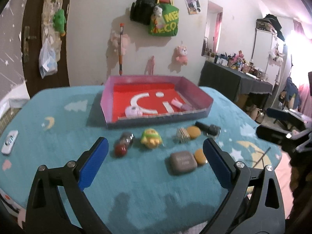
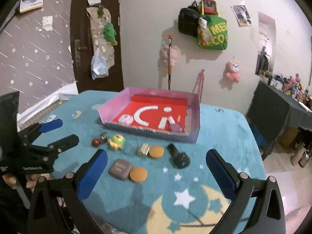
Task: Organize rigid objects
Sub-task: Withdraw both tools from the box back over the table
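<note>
Both the left gripper [image 1: 156, 152] and right gripper [image 2: 157, 160] are hovering with fingers spread, empty; the disc [image 2: 138, 174] touching the case [image 2: 120, 169] is risking a double grasp.

blue blanketed table [image 2: 224, 128], shallow box [image 2: 193, 117] (red inside), small objects [image 2: 120, 168] in front

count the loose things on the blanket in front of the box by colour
orange discs: 2
red ball: 1
yellow-green toy: 1
grey case: 1
black item: 1
silver patterned ball: 1
dark silver item: 1
total: 8
</note>
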Available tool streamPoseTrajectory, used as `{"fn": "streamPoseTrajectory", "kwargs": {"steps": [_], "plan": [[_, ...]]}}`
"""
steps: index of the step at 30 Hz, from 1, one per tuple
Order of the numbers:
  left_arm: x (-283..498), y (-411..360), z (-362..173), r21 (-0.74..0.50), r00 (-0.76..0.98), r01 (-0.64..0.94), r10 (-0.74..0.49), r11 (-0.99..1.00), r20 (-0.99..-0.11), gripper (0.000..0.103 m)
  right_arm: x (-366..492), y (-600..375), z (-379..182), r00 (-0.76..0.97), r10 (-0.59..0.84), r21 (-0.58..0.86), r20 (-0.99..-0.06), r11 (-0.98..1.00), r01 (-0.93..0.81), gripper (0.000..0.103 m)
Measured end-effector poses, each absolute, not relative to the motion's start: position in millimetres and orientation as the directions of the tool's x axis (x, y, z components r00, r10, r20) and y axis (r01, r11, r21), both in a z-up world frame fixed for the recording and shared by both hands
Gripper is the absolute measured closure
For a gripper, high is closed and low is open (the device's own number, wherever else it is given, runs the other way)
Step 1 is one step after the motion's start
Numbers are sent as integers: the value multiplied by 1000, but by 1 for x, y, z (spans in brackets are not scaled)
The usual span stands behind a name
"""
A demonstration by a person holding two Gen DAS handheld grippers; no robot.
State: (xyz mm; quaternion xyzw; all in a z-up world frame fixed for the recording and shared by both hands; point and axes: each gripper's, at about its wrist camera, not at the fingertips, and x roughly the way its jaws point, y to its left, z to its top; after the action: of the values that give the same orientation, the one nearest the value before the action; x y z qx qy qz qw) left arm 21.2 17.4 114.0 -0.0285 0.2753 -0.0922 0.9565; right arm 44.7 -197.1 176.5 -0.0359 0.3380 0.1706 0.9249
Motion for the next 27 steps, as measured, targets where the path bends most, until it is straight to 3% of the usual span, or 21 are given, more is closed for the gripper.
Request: {"fn": "streamPoseTrajectory", "kwargs": {"steps": [12, 27], "plan": [[37, 8, 57, -118, 749, 158, -197, 980, -633, 4, 54, -186, 79, 591, 288, 101, -754, 939, -329, 0], [55, 29, 46, -124, 701, 153, -196, 980, -685, 4, 101, -169, 50, 458, 310, 137, -833, 918, -372, 0]]}}
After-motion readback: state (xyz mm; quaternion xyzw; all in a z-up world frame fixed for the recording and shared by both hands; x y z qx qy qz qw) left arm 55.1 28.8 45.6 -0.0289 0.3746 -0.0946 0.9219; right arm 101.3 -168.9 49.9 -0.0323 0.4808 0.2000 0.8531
